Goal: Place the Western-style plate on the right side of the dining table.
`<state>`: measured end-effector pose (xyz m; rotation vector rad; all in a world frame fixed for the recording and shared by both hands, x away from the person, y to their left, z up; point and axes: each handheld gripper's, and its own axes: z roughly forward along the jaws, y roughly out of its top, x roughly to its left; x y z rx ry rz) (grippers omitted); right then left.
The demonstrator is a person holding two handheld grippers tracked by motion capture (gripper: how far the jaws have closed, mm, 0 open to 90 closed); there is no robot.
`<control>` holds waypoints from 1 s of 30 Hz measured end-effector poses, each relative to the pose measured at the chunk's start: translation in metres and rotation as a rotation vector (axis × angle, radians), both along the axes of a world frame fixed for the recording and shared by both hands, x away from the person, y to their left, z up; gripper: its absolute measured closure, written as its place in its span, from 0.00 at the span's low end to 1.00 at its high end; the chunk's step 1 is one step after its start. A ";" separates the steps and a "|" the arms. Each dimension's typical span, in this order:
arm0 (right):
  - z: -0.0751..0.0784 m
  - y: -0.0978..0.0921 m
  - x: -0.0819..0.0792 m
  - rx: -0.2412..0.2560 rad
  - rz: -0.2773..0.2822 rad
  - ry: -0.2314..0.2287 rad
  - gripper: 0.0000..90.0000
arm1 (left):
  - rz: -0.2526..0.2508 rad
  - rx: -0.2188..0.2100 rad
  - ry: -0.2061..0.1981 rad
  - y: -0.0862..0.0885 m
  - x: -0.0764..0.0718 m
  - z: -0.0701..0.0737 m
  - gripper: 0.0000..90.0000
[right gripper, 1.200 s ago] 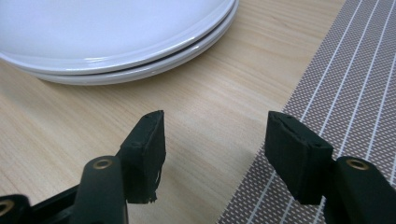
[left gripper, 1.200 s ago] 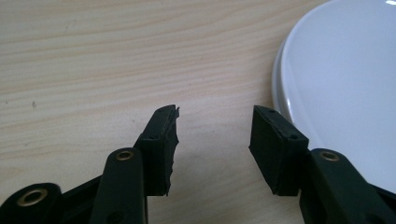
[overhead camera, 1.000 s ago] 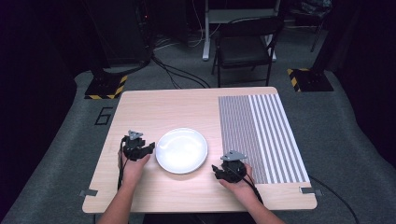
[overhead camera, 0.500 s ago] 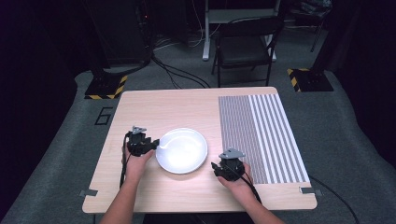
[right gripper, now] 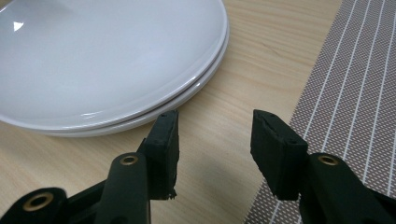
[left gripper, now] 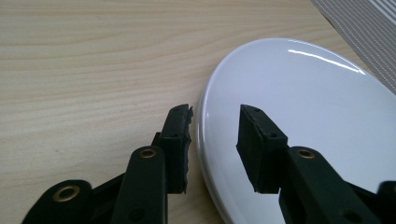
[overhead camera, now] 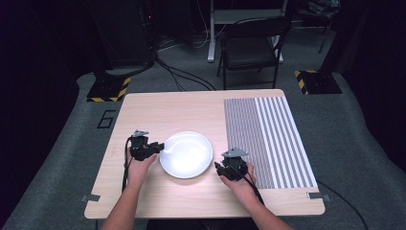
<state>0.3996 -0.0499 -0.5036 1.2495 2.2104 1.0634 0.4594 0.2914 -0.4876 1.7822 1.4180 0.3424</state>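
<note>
Fingers (left gripper: 180, 140) of left gripper (left gripper: 215, 140) gape astride the flat, round white plate's (left gripper: 303, 112) rim, unclosed.

Table (overhead camera: 191, 108): light wood top, sits on grey carpet (overhead camera: 72, 158). Striped mat (overhead camera: 268, 139): grey w/ white lines, lies flat on table's right part, reaches far edge and nearly the near edge. Chair (overhead camera: 251, 45): dark, folding type, stands beyond table's far edge, seat faces table. Two yellow/black hazard-striped bases (overhead camera: 107, 88) on floor, one off each far corner. Cables (overhead camera: 179, 76) run across carpet betw. left base and chair. White desk leg (overhead camera: 210, 33) behind chair. "6" mark (overhead camera: 106, 119) on carpet, just left of table. Background dark, detail unclear.
</note>
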 end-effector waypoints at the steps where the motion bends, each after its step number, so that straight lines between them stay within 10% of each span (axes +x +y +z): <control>1: 0.000 0.000 0.001 0.001 -0.002 -0.001 0.57 | -0.001 -0.008 0.009 0.001 0.000 0.000 0.72; 12: 0.005 -0.007 0.009 0.088 -0.059 0.068 0.59 | -0.014 -0.072 0.081 0.004 0.001 -0.006 0.76; 30: 0.008 -0.002 0.018 0.122 -0.071 0.084 0.59 | -0.033 -0.082 0.086 -0.001 -0.002 -0.008 0.74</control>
